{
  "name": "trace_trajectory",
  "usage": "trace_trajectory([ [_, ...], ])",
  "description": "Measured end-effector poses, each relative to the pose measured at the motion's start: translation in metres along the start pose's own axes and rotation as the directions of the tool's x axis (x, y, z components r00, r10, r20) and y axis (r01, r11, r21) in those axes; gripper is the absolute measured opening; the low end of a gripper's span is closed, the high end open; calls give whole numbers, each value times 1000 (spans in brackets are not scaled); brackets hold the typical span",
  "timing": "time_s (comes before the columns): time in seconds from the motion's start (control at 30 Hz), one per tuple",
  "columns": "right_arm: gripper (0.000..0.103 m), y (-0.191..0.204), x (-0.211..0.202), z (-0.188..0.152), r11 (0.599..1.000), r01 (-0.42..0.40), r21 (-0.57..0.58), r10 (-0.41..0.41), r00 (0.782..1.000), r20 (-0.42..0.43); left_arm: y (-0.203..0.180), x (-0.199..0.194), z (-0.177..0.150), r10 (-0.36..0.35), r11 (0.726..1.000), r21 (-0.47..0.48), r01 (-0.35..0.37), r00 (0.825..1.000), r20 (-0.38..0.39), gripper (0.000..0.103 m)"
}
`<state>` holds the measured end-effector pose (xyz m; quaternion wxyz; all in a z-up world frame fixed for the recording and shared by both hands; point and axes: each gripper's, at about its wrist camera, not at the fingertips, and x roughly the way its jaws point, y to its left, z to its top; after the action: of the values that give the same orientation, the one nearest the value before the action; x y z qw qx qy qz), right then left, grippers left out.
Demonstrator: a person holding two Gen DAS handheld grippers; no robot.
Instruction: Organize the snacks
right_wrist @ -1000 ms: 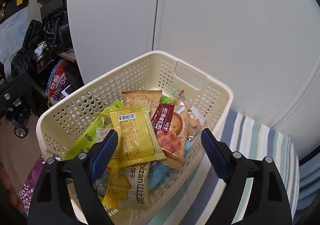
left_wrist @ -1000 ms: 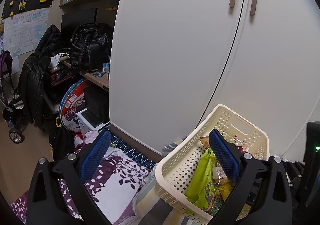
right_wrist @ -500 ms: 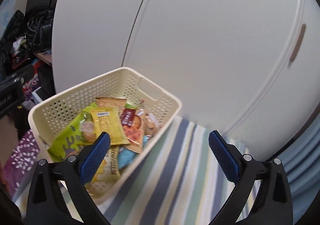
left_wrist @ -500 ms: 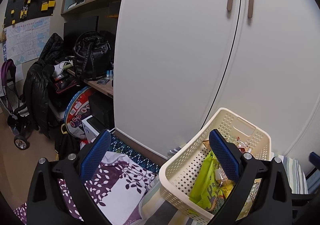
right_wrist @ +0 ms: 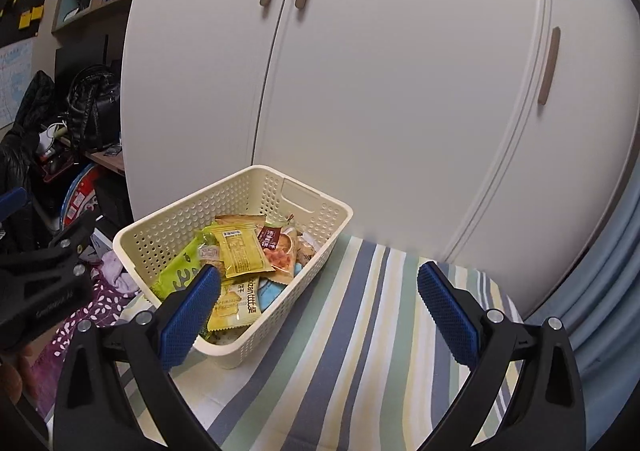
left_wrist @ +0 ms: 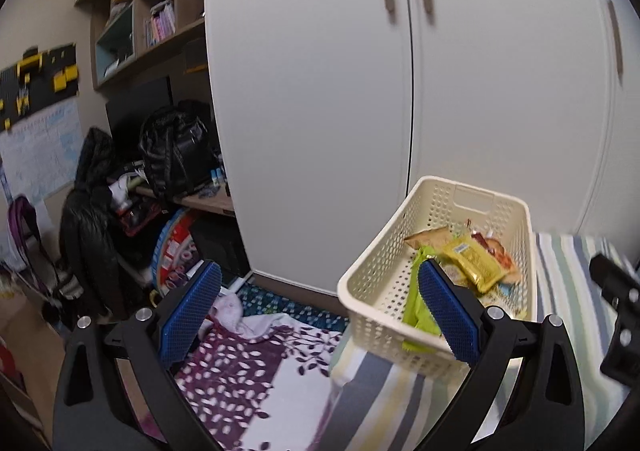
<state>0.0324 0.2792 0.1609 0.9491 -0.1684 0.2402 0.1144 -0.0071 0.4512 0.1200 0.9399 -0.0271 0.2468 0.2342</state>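
Note:
A cream perforated basket [right_wrist: 168, 229] [left_wrist: 372, 279] stands on a striped cover, holding several snack packets: a yellow packet [right_wrist: 240, 255] [left_wrist: 474, 261], a green bag [right_wrist: 178, 275] [left_wrist: 416, 303] and a dark red waffle packet [right_wrist: 276, 247]. My right gripper [right_wrist: 318, 311] is open and empty, pulled back to the basket's near right. My left gripper [left_wrist: 320, 315] is open and empty too, held left of the basket; its body [right_wrist: 40, 287] shows at the left of the right wrist view.
White wardrobe doors [right_wrist: 360, 91] rise just behind the basket. The striped cover [right_wrist: 360, 331] stretches right of the basket. A purple leaf-print blanket [left_wrist: 248, 371] lies lower left. Further left is a cluttered desk with a black backpack [left_wrist: 176, 155] and a jacket [left_wrist: 88, 203].
Both grippers have drawn back and up from the basket. The right one has swung right, away from over the snacks, so more striped cover shows. Both stayed open.

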Motion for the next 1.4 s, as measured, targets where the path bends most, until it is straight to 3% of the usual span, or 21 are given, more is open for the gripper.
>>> trace_trajectory([
  [0.13, 98, 3, -17, -5, 999, 40, 4, -40, 998, 46, 3, -20, -1, 20, 998, 51, -21, 1000, 22, 100],
  [0.27, 98, 6, -15, -11, 997, 72, -6, -72, 997, -16, 1, -35, -5, 33, 995, 95, -36, 999, 33, 100],
  [0.47, 98, 3, -18, -22, 997, 81, 19, -80, 997, -24, -6, -44, -16, 20, 987, 160, -23, 999, 25, 100],
  [1.4, 98, 10, -23, -32, 995, 94, -16, -95, 995, -25, -24, -42, -31, -7, 967, 255, 8, 1000, -2, 100],
])
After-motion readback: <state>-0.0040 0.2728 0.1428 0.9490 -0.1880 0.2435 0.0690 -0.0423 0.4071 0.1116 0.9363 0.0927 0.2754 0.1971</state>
